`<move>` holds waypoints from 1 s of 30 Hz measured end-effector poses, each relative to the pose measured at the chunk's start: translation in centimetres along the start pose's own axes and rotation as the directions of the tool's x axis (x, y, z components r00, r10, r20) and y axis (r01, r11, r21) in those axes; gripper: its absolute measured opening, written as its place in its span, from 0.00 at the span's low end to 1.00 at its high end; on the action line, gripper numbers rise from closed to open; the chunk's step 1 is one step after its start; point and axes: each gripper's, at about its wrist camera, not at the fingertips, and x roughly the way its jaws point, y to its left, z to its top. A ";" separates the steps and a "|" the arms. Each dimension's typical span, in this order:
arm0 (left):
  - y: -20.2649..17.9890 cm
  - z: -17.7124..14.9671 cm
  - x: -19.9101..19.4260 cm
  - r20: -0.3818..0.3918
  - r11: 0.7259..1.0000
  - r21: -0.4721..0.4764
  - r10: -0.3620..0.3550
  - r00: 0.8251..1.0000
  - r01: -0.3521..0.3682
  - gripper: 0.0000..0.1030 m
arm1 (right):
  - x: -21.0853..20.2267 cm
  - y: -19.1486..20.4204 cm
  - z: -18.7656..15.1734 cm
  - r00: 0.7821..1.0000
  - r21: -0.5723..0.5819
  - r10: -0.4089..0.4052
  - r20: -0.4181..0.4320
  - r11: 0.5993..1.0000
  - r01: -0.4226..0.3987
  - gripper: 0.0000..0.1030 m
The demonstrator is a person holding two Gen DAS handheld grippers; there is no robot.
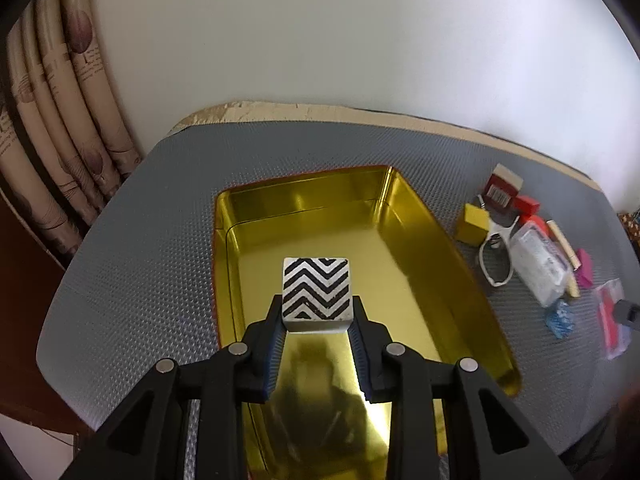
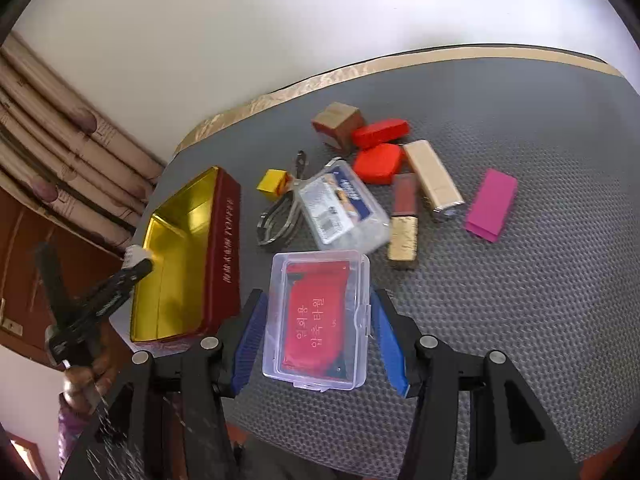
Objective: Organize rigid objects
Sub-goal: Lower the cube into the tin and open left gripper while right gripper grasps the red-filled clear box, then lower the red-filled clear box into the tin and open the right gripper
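Step in hand: loading the tin. Your left gripper (image 1: 318, 312) has its jaws clenched on the chevron cube (image 1: 317, 291), held above the gold interior of the red tin (image 1: 472, 280), roughly mid-length. Whether the cube already touches the floor of the tin, you cannot tell from the wrist view. Nothing else shows inside the tin.

Cube: black-and-white zigzag top face, plain pale side faces, sharp edges, some scuffing in the print. Rigid; should not shift under the grip.

Your right gripper (image 2: 316, 328) has jaws spread, standing either side of the clear plastic case (image 2: 318, 320) with the red insert and Korean lettering. The pads look apart from the case walls, so nothing is gripped yet.

Next move, as a judgement: lower the cube to the tin floor, set it toward 1 corner to save room, then release. The right side needs only to close squarely on the case; its lid latch faces the right pad, so squeeze gently.

Still loose on the grey counter mat (image 2: 540, 280): yellow cube (image 2: 273, 181), nail clippers (image 2: 280, 216), 2 red blocks, magenta strip (image 2: 491, 205).
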 end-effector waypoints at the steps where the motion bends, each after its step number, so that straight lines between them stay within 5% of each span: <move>1: 0.0 0.0 0.4 -0.008 1.000 0.000 0.002 1.000 -0.002 0.30 | 0.1 0.4 0.2 1.000 -0.006 0.005 -0.001 1.000 -0.005 0.48; 5: 0.0 0.3 1.8 -0.006 1.000 0.002 0.026 1.000 -0.026 0.41 | 0.6 2.7 1.0 1.000 -0.051 0.029 -0.003 0.998 -0.029 0.48; 9: 1.1 0.6 2.1 -0.020 0.999 -0.050 0.002 1.000 -0.003 0.43 | 1.5 5.2 1.8 0.998 -0.090 0.061 -0.017 0.994 -0.062 0.48; 12: 2.5 0.3 -0.7 0.020 0.991 -0.136 -0.009 1.000 0.012 0.43 | 2.5 7.6 2.5 0.995 -0.121 0.095 -0.041 0.988 -0.099 0.48; 16: 4.0 -1.2 -5.8 0.014 0.976 -0.206 0.075 0.997 -0.071 0.44 | 4.2 11.8 4.2 0.992 -0.200 0.115 -0.053 0.972 -0.123 0.48; 24: 5.7 -7.7 -9.6 0.032 0.921 -0.382 0.095 0.995 -0.075 0.52 | 11.8 18.6 7.2 0.987 -0.284 0.098 -0.125 0.950 -0.130 0.48; 30: 6.2 -8.1 -9.1 0.061 0.918 -0.373 0.172 0.983 -0.137 0.52 | 17.4 21.3 7.8 0.982 -0.294 0.063 -0.178 0.949 -0.114 0.48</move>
